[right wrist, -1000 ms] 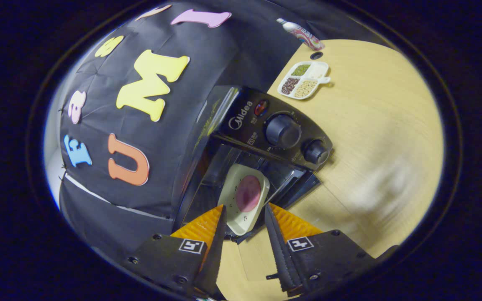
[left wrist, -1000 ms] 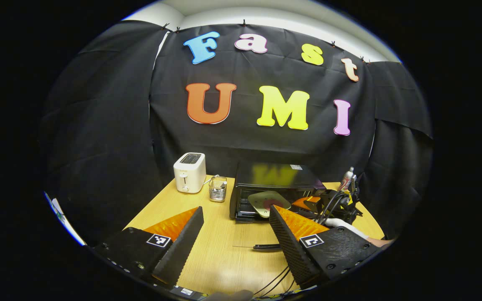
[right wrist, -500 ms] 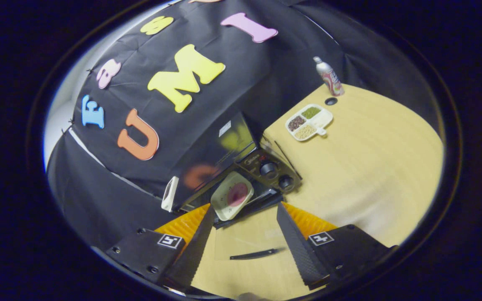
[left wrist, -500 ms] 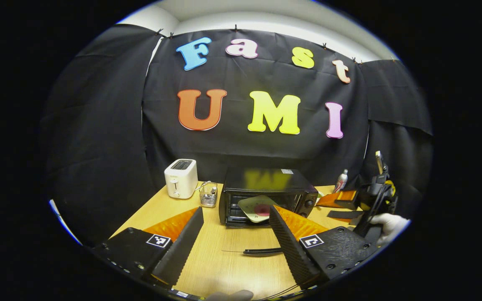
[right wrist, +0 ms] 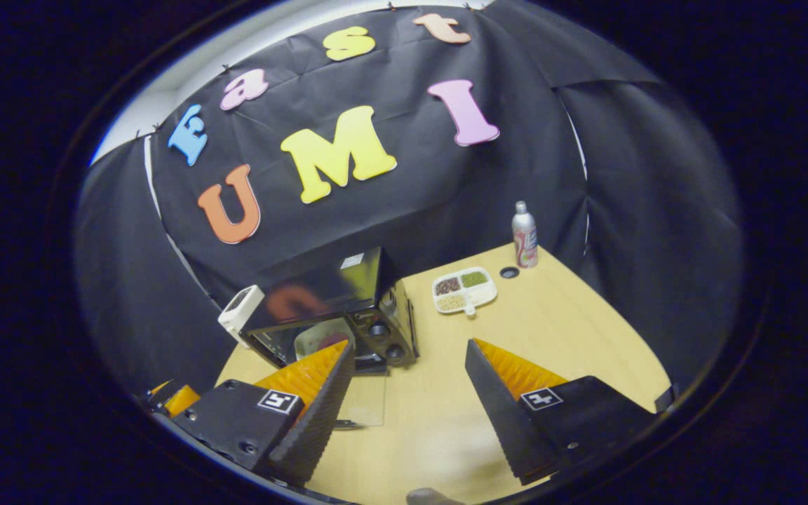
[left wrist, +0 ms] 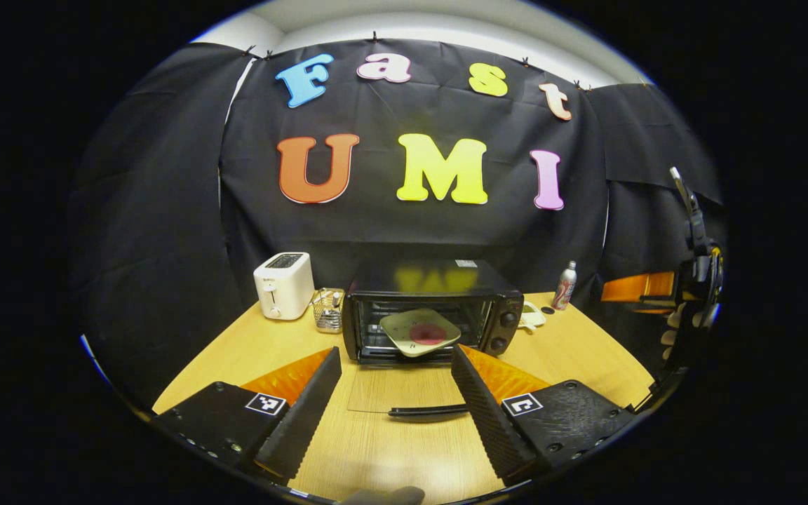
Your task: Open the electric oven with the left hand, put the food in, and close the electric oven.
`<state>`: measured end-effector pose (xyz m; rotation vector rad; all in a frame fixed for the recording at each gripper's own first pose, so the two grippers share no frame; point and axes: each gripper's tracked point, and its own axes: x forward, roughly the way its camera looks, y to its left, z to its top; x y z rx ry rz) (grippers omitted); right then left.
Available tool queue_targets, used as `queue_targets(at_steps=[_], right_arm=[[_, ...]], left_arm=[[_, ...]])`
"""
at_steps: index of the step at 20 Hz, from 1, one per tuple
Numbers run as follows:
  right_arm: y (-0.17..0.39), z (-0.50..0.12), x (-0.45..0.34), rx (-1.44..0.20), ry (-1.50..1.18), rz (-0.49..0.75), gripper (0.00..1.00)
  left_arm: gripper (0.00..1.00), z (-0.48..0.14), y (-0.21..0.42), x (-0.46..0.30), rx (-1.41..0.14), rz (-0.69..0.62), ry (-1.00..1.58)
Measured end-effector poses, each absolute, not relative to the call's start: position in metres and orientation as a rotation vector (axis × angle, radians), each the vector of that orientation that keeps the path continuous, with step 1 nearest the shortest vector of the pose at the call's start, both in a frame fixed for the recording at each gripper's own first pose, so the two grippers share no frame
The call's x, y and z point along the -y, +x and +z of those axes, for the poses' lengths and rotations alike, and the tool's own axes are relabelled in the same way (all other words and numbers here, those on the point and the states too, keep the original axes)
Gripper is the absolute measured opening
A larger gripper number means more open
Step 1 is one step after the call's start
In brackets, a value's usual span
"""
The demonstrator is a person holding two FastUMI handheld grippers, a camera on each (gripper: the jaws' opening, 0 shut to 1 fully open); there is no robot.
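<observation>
Black and boxy, the metal electric oven stands on the pale wood-grain table, its glass door dropped flat toward the camera, dark handle bar crosswise. Inside rests a pale squarish plate with a round red food slice, tilted. Left gripper gapes wide, holding nothing; right gripper likewise, above the table.

1. This was a staged recording booth: black cloth hung clipped as walls.
2. A wooden table carried kitchen props: toaster, electric oven, sectioned snack tray.
</observation>
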<state>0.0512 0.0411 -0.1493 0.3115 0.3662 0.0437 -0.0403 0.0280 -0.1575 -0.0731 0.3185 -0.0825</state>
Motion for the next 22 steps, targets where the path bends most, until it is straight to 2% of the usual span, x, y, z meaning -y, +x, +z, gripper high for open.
queue_targets(at_steps=[1,3,4,5,10,11,17,18,22], right_arm=[[0.046,-0.143,-0.034,-0.343,0.265,0.038,0.95],[0.035,-0.135,-0.027,-0.316,0.196,0.037,1.0],[0.029,-0.131,-0.024,-0.308,0.171,0.034,1.0],[0.025,-0.126,-0.021,-0.297,0.158,0.033,0.96],[0.008,-0.117,-0.009,-0.277,0.088,0.027,1.0],[0.005,-0.116,-0.007,-0.274,0.085,0.025,0.96],[-0.005,-0.115,0.01,-0.292,0.1,-0.013,0.96],[-0.006,-0.115,0.013,-0.295,0.1,-0.02,1.0],[-0.011,-0.114,0.024,-0.301,0.096,-0.051,0.96]], left_arm=[[0.96,-0.165,-0.041,-0.023,-0.331,-0.093,-0.066],[0.96,-0.181,-0.039,-0.013,-0.36,-0.109,-0.041],[0.96,-0.19,-0.04,-0.008,-0.376,-0.117,-0.033],[0.96,-0.199,-0.041,-0.004,-0.392,-0.124,-0.033],[0.96,-0.251,-0.042,0.017,-0.506,-0.14,-0.047],[0.96,-0.263,-0.043,0.019,-0.531,-0.139,-0.051],[0.96,-0.335,-0.047,0.035,-0.687,-0.144,-0.052],[0.96,-0.343,-0.045,0.038,-0.7,-0.146,-0.047],[0.96,-0.367,-0.033,0.044,-0.74,-0.14,-0.045]])
